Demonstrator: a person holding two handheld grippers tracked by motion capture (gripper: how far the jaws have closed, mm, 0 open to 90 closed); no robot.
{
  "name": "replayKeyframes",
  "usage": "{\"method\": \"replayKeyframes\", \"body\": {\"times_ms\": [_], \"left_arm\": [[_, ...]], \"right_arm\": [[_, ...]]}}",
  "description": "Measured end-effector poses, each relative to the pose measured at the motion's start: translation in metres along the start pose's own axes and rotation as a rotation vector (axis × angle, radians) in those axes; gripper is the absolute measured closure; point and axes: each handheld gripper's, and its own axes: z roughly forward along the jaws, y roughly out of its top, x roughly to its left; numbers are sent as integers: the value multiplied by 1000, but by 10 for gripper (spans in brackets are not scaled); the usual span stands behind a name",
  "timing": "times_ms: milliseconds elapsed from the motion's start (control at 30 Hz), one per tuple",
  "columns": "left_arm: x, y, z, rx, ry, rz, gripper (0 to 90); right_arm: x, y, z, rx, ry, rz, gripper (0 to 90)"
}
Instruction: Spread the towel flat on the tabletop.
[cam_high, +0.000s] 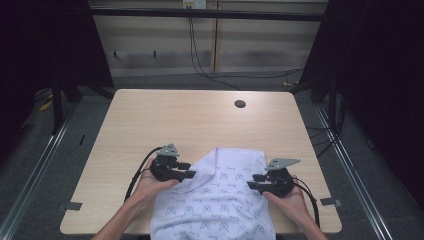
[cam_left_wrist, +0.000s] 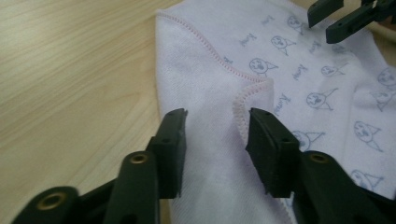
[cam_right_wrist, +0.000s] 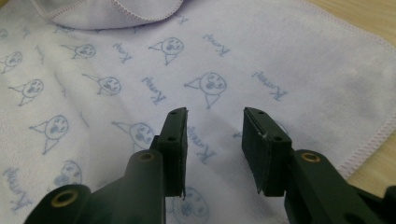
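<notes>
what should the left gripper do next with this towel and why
Probably ease the left gripper forward and close on the folded-over stitched edge of the towel: its jaws stand open with that edge lying between them, not yet pinched.

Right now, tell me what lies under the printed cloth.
The printed cloth lies on the wooden table and hangs over its near edge. One corner is folded back onto it. Anything beneath it is covered.

- the towel (cam_high: 220, 200) runs off the high view's bottom edge at 6 o'clock.
- the person's forearms are cut off there too.
- the towel's folded-over corner (cam_left_wrist: 210, 93) hides the cloth beneath.
</notes>
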Motion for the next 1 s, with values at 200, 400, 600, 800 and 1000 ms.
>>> {"method": "replayKeyframes", "body": {"times_ms": [200, 400, 600, 800, 1000], "left_arm": [[-8, -1, 8, 31, -51, 24, 518], [-20, -1, 17, 73, -30, 95, 849], [14, 5, -25, -94, 99, -35, 860], [57, -10, -52, -156, 228, -151, 818], [61, -21, -65, -176, 282, -185, 680]], "right_arm": [[0, 0, 0, 0, 3, -1, 611], [0, 0, 1, 0, 6, 0, 610], [-2, 1, 0, -2, -3, 4, 609], [-9, 5, -2, 4, 2, 16, 590], [-14, 8, 2, 5, -3, 17, 573]]}}
